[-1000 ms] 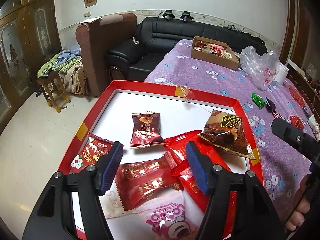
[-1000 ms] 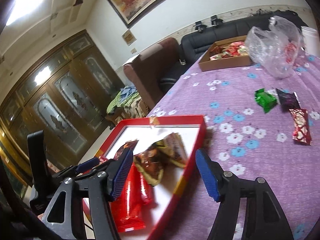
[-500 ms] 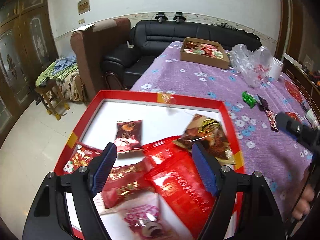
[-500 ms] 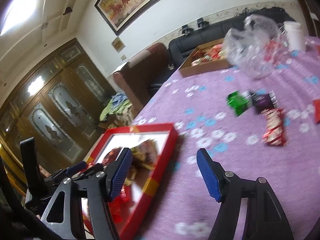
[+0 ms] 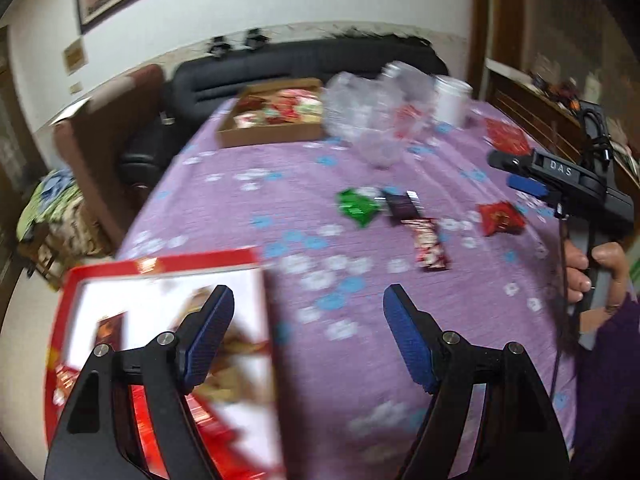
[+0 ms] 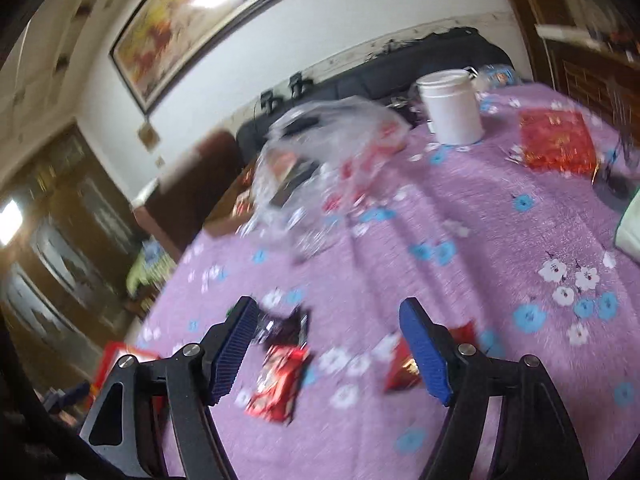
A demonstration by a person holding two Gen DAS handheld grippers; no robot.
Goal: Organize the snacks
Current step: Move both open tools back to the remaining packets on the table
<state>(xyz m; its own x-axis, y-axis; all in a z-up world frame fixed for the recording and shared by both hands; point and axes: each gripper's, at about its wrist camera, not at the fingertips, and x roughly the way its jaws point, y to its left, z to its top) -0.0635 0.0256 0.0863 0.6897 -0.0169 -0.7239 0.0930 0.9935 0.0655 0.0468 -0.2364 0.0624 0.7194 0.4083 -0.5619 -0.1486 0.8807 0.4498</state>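
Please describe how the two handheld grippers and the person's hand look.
The left gripper and right gripper have black frames, silver screws and blue ribbed pads. The right one's body reads "DAS" and carries a black cable. The bare right hand shows a dark purple sleeve.

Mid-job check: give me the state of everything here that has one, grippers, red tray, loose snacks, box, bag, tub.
left gripper: open, empty, above the tablecloth beside the tray
right gripper: open, empty, over loose snacks
red tray: open, holding several snack packs
green snack: loose on the tablecloth
dark snack: loose, beside the green one
red-and-white snack: lying flat, loose
cardboard box: open, filled with snacks
plastic bag: crumpled, partly filled
white tub: upright
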